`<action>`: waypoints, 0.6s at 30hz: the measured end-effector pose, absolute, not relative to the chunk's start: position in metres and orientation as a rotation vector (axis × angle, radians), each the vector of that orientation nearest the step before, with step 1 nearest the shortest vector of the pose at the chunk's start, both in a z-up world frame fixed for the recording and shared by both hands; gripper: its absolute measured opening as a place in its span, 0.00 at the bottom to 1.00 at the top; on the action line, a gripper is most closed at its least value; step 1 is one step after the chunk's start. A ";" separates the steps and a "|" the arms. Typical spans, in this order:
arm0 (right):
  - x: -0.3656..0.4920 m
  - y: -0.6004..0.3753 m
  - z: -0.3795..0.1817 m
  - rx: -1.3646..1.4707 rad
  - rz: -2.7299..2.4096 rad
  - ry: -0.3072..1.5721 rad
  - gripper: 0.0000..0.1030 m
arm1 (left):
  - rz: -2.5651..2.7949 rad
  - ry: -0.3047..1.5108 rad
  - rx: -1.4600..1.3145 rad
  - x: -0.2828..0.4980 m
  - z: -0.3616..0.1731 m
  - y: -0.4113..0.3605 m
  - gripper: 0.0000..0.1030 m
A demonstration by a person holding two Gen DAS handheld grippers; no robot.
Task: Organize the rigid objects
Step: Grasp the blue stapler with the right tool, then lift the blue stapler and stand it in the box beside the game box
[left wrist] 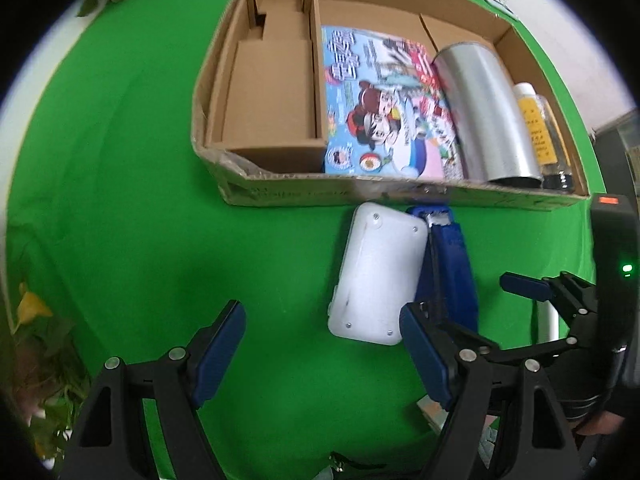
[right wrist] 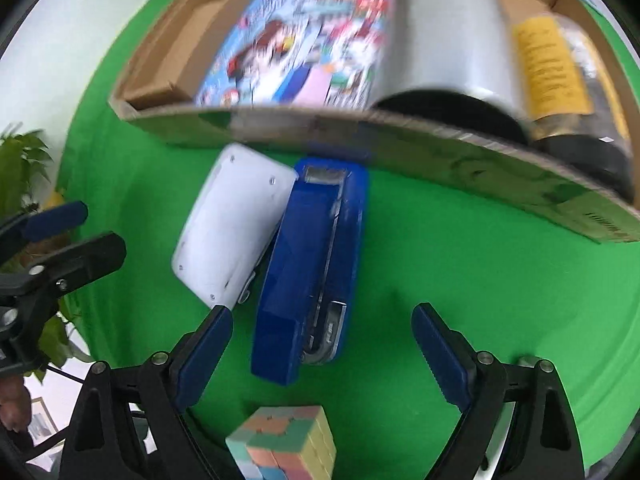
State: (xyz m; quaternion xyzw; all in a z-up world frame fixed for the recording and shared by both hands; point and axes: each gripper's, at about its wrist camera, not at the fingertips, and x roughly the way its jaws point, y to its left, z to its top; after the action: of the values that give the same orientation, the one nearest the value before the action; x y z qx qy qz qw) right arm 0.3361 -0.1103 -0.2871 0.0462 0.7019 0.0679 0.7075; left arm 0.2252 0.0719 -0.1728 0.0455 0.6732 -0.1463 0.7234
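Observation:
A white plastic case and a blue stapler lie side by side on the green cloth, just in front of a cardboard box. The box holds a comic book, a silver cylinder and a yellow-labelled bottle. My left gripper is open and empty, just short of the white case. My right gripper is open, its fingers straddling the stapler's near end. A pastel puzzle cube sits below it.
A cardboard insert fills the box's left part. Leafy plants border the cloth at the left. The right gripper's body shows at the right in the left wrist view.

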 end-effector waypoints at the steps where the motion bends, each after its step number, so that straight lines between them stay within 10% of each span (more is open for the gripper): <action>1: 0.337 -0.108 -0.291 0.094 0.142 1.570 0.80 | -0.334 1.497 0.091 0.227 -0.178 0.073 0.77; 7: 0.343 -0.096 -0.288 0.033 0.144 1.567 0.47 | -0.384 1.540 0.032 0.229 -0.194 0.073 0.77; 18: 0.327 -0.166 -0.257 0.398 0.190 1.533 0.22 | -0.474 1.602 -0.120 0.203 -0.200 0.042 0.77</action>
State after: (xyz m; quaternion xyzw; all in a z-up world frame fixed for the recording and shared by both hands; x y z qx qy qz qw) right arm 0.3273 -0.1657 -0.2572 0.1785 0.6877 0.0852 0.6986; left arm 0.2028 0.0417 -0.2003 -0.0532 0.7106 -0.2101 0.6694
